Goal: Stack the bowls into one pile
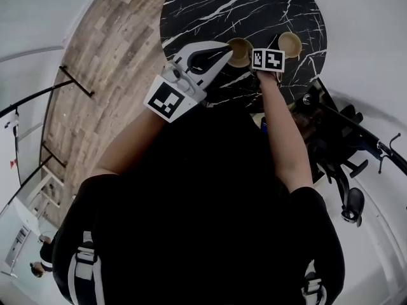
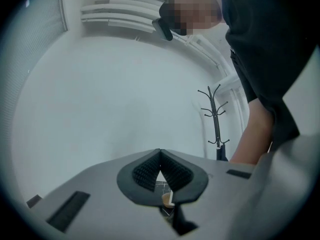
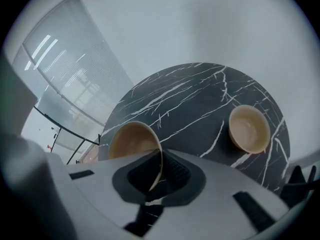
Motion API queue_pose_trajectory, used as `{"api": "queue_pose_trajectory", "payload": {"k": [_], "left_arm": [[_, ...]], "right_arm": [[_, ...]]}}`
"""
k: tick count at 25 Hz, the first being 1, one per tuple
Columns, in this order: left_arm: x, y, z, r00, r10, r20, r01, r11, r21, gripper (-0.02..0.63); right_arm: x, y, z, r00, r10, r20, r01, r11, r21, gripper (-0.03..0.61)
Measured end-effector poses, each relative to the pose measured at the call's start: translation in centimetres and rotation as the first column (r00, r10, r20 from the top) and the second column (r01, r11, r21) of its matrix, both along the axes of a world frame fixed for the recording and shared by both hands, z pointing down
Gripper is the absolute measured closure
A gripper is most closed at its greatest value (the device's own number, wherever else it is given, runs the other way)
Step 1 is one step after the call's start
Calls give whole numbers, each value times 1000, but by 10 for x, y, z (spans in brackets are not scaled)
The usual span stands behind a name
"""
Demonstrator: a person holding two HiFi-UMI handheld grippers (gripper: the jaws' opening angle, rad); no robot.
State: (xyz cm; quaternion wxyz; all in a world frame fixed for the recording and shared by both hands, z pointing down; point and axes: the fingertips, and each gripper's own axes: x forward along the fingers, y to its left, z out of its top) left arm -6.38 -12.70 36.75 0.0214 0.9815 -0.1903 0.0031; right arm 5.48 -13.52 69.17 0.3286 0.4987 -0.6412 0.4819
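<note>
Two tan bowls are over the round black marble table (image 1: 210,5). My right gripper (image 3: 159,156) is shut on the rim of one tan bowl (image 3: 131,141), which hangs tilted near the table's left side. In the head view this held bowl (image 1: 240,51) shows just left of the right gripper's marker cube (image 1: 268,59). The other tan bowl (image 3: 248,128) stands upright on the table to the right, also seen as the far bowl (image 1: 290,43). My left gripper (image 1: 226,53) hovers beside the held bowl with its jaws shut and nothing between them (image 2: 160,153), pointing level at a pale wall.
The table's rim (image 3: 280,134) runs close behind the standing bowl. A black office chair (image 1: 343,164) sits to the table's right. Wooden floor (image 1: 108,62) lies to the left. A coat stand (image 2: 215,119) stands by the wall, and the person's arm (image 2: 255,134) is beside it.
</note>
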Motion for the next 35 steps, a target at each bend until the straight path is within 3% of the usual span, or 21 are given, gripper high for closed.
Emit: {"api": "queue_pose_trajectory", "payload": {"k": [6,13,22,35], "left_arm": [[23,9,-4,996,83,-20,-83,997,7,611],[55,18,-7,986,167,-30,-167,986,15,611],[89,24,-6,974,224,-19,-224,975,10,611],[102,23,3,973,229,7,-229,974,-7,611]], "right_arm": [[48,18,-15,989,149,4,-149,989,24,566],[90,45,-14,971,238,-17,-238,971,8,565],[123,72,0,956,293,-26,-294,955,-29,565],[133,92,33,953,304,-5,-303,948,-99,555]]}}
